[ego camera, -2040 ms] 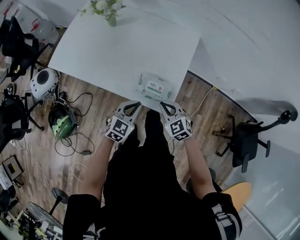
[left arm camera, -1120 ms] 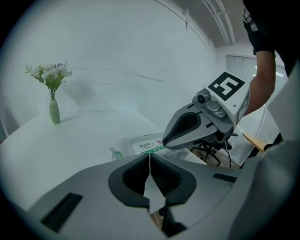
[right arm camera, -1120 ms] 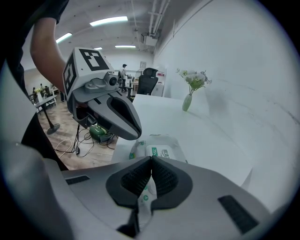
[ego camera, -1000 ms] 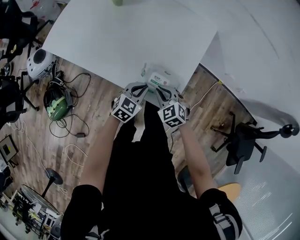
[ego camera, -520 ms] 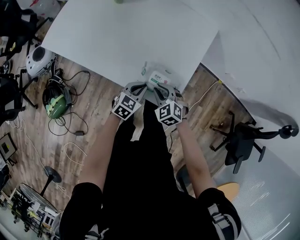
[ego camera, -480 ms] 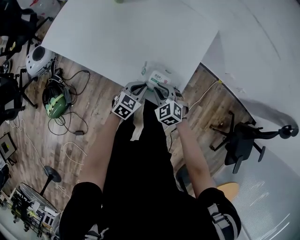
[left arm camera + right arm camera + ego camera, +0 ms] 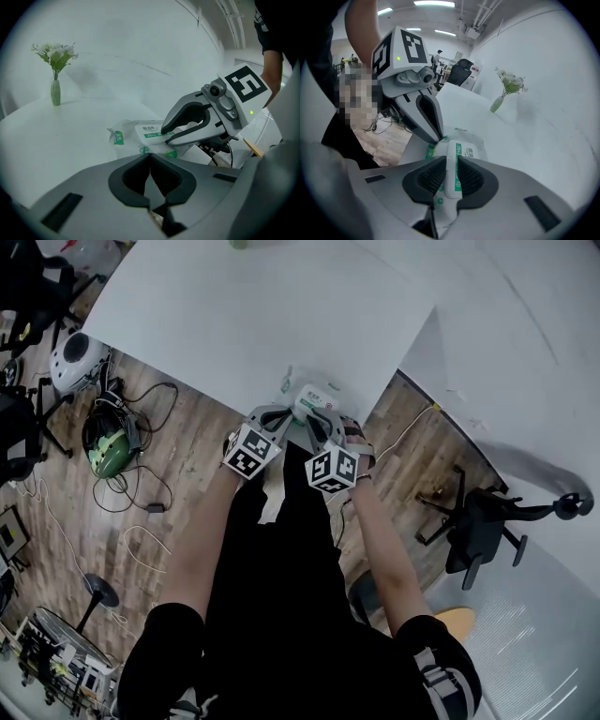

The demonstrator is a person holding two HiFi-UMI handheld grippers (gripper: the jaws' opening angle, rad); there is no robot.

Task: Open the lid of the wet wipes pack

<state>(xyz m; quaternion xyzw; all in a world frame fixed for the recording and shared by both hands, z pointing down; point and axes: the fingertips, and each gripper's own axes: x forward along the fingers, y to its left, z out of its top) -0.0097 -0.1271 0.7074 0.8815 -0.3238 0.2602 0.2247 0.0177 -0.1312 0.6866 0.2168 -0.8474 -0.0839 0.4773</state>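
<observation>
The wet wipes pack [image 7: 309, 396], white with green print, lies at the near edge of the white table [image 7: 234, 324]. In the right gripper view its white lid [image 7: 461, 149] lies flat, running under and between my jaws. My right gripper [image 7: 321, 420] hangs over the pack's near end, its jaws a narrow gap apart with the lid showing through [image 7: 451, 166]. My left gripper [image 7: 274, 416] sits just left of the pack at the table edge, shut and empty [image 7: 150, 161]. From the left gripper view the pack [image 7: 133, 136] lies ahead with the right gripper [image 7: 166, 133] on top of it.
A green vase with flowers [image 7: 55, 89] stands at the table's far side. A white wall runs along the right. On the wooden floor lie cables and a green helmet-like thing [image 7: 103, 446] at the left and an office chair [image 7: 483, 531] at the right.
Both grippers came forward from in front of the person's body to the pack at the table edge. The right gripper then slid left over the pack's lid.
</observation>
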